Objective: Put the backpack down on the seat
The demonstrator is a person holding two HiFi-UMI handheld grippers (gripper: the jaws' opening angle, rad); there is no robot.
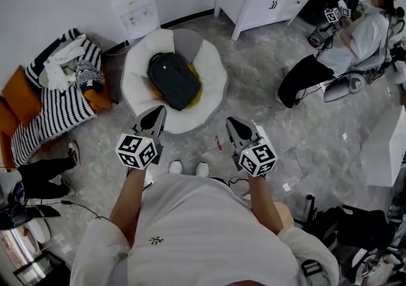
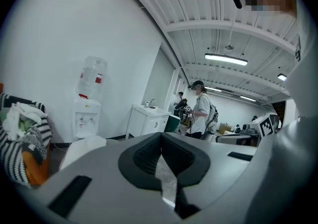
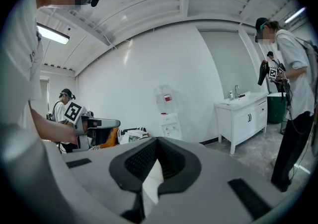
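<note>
While hovering near the seat point(image 1: 212, 72), closed and empty: left hand-held gripper point(image 1: 155, 115), right hand-held gripper point(image 1: 235, 127); backpack point(image 1: 173, 79) lying mid-seat.

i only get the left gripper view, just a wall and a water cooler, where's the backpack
observer: the backpack lies on the round white seat, shown in the head view.
operator: right gripper holding anything
observer: no, the right gripper has its jaws together, nothing between them.
operator: where are both grippers versus the seat
observer: both are held on the near side of the seat, the left gripper closest to its rim, neither touching the backpack.
</note>
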